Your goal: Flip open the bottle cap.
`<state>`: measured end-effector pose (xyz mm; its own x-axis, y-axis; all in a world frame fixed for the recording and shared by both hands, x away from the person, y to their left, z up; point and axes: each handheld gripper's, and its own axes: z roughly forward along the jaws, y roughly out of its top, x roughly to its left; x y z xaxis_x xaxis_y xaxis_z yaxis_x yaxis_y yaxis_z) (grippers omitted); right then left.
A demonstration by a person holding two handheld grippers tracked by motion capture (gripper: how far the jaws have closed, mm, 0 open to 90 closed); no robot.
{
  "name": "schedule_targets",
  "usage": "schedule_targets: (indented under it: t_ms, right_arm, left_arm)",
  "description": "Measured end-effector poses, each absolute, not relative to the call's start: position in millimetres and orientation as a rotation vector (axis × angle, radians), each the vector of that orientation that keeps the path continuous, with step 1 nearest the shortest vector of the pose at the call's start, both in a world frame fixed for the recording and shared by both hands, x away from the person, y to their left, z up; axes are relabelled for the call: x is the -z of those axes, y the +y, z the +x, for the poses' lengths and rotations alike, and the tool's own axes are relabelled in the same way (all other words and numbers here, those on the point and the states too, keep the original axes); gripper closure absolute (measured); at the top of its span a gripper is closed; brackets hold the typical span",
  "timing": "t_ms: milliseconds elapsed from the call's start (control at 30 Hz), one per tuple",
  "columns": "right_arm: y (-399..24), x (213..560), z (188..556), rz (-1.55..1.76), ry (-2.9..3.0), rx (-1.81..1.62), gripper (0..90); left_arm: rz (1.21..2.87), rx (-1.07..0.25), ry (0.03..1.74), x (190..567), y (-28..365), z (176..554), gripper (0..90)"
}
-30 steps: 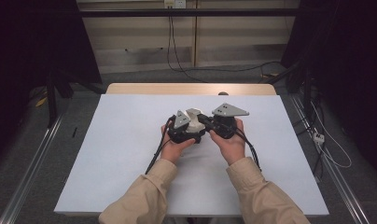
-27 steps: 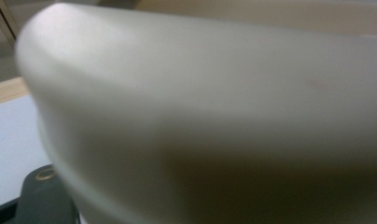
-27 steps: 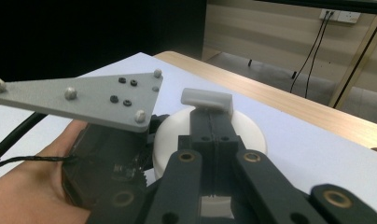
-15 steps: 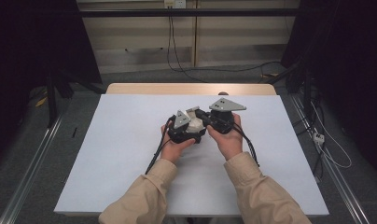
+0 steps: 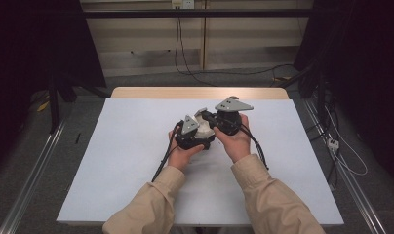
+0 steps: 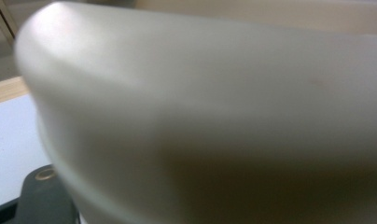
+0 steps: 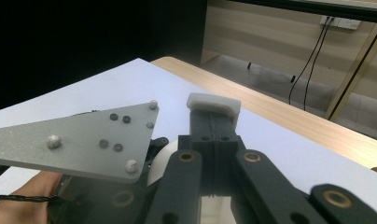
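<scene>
— Jaws of the right gripper (image 7: pixel 213 111) are pressed together, nothing between them. The left gripper (image 5: pixel 194 139) is closed as well; whether it pinches the white object (image 6: pixel 224 116) I cannot tell.
— Where is that object?
— Between the two grippers, over the middle of the table (image 5: pixel 136 146), hard against the left gripper's camera.
— Risk?
— In my judgement an unconfirmed hold: if the hands part, it may drop. The crowded grippers could also knock together.
— Count?
— Two grippers, two grey plates (image 5: pixel 232 104), one white object, one table.
</scene>
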<state>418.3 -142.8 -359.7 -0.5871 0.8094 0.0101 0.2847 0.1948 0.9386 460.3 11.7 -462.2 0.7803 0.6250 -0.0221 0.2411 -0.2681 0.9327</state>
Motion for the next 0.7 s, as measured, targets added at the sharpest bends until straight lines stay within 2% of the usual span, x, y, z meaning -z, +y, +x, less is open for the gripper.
schedule_targets:
  t_ms: [700]
  right_arm:
    - [-139, 358, 432, 1.013, 1.986, -1.374, 90.0]
  left_arm:
    - [1.849, -0.429, 0.663, 462, 12, 461, 18.5]
